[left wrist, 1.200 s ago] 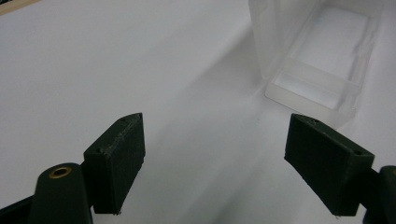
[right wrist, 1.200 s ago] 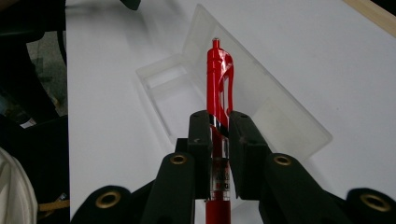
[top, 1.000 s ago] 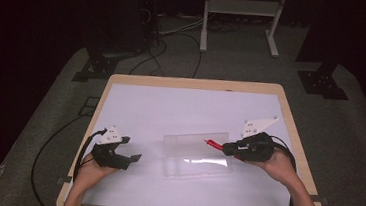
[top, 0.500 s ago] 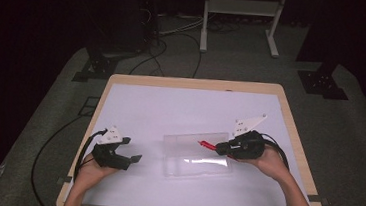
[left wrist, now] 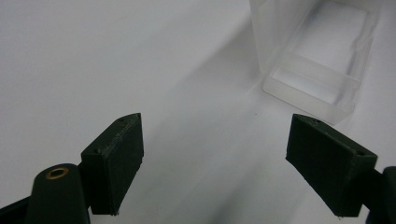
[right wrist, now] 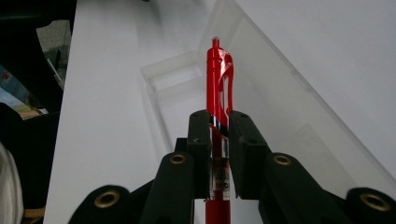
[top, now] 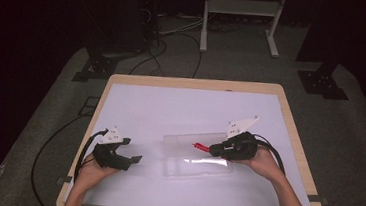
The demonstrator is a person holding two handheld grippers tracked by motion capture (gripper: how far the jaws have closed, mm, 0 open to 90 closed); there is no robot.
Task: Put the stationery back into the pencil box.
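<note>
The jaws of the right gripper (right wrist: 218, 135) are clamped on a red pen (right wrist: 219, 79), gripped partway along its barrel with the clip end sticking out ahead. Over the last second the pen has been carried from the box's 3 o'clock edge toward 9 o'clock, so that it is now held above the open clear plastic box (top: 197, 157) at the middle of the surface (top: 170, 107). From this it is judged that the pen is about to be laid in the tray; whether its tip touches the plastic cannot be told. The jaws of the left gripper (left wrist: 233, 158) are spread wide with nothing between them, resting at the box's 9 o'clock, unmoved, pointed at the box's near end (left wrist: 310, 88).
</note>
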